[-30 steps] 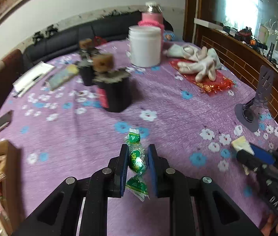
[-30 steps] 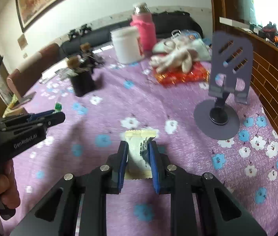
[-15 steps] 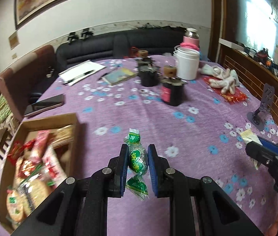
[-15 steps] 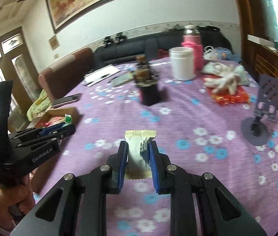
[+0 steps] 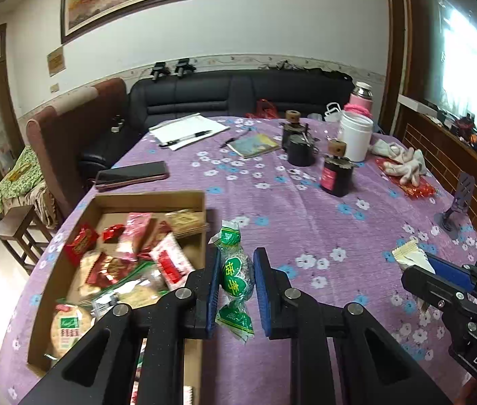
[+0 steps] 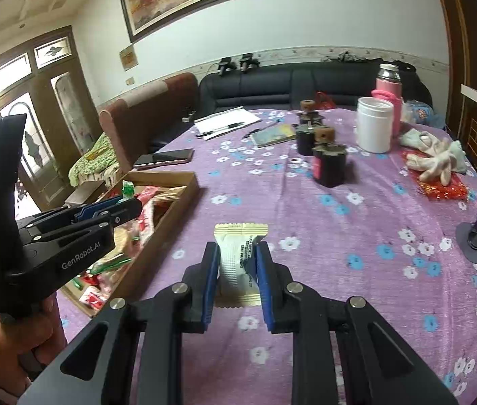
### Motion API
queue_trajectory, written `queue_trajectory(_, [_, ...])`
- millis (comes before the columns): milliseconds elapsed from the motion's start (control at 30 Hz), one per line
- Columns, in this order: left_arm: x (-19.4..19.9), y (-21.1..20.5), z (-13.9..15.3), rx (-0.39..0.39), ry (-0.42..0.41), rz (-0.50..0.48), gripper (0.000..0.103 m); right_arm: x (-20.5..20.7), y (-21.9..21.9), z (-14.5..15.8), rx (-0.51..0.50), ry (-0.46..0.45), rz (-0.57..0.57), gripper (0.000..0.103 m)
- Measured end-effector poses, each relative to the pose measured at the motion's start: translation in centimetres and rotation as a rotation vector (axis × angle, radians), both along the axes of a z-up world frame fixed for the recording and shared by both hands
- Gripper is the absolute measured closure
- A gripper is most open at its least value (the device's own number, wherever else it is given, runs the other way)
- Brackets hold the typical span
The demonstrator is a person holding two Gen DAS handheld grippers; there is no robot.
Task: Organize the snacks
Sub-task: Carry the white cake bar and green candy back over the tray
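Candy [image 5: 235, 271] in the green wrapper sits pinched between the left gripper [image 5: 236, 292] pads, low centre of frame, right beside the cardboard box [image 5: 201, 246] of snacks at lower left. Right gripper [image 6: 237, 281] is clamped on a cream packet [image 6: 238, 263] above the purple tablecloth [image 6: 339, 236].

phone [image 5: 131, 176], notebook [image 5: 254, 145], white jar [image 5: 355, 137], gloves [image 5: 403, 162].

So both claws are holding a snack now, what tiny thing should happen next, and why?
Probably ease the left gripper a little further left over the cardboard box and open it. Its green candy hangs at the box's right edge, and the box already holds other snacks. The right gripper can follow with its cream packet.
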State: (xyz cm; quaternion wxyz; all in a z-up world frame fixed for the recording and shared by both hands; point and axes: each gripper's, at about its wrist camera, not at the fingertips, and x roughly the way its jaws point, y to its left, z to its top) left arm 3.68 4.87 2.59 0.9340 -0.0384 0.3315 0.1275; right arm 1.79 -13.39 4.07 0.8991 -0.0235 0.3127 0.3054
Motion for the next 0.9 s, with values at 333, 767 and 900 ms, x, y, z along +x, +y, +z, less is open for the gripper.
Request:
queue_trajectory(333, [-3.1, 3.6, 0.1, -0.011, -0.022, 0.065, 0.083, -1.9, 3.4, 0.3, -0.002, -0.005, 0.068, 0.082])
queue_trajectory(767, [-8.1, 12.1, -0.3, -0.047, -0.023, 0.223, 0.083, -3.5, 9.5, -0.2, -0.011, 0.017, 0.195, 0.081])
queue_trajectory(900, [-9.4, 14.7, -0.9, -0.068, -0.016, 0.274, 0.083, -3.7, 11.3, -0.2, -0.009, 0.024, 0.226, 0.081])
